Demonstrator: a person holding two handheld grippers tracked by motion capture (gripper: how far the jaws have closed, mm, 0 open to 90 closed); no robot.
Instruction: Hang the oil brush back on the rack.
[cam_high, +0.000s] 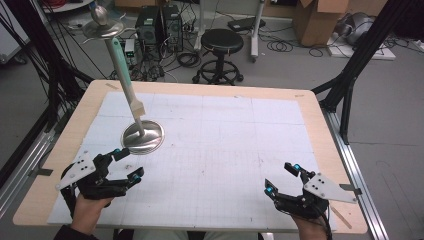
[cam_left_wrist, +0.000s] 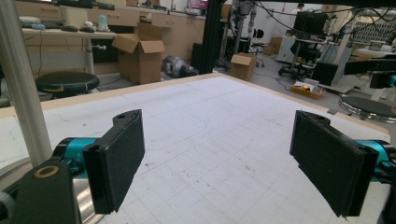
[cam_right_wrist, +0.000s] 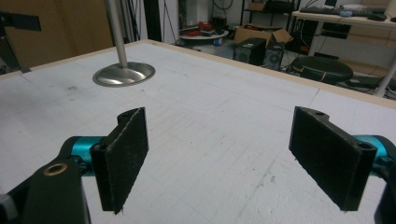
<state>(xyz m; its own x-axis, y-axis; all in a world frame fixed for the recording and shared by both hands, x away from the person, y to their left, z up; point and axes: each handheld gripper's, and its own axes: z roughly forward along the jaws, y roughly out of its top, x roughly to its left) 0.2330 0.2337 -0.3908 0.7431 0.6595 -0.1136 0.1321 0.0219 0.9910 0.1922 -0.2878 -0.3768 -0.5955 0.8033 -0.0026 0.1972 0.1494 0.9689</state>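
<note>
A metal stand (cam_high: 142, 136) stood on the left half of the white gridded mat (cam_high: 225, 150), its round, polished, shallow-domed base resting flat and a slim pole rising from the centre. A pale green sleeve (cam_high: 121, 67) with a cream block at its lower end wrapped the pole, and a small metal disc and knob capped the top. The left gripper (cam_high: 125, 167) hovered just beside the base, its flat, black, foam-faced jaws spread wide with nothing between them. The right gripper (cam_high: 282, 179) sat well apart near the mat's right front corner, its jaws equally wide and empty. The mat lay on a light wooden table (cam_high: 320, 107).
</note>
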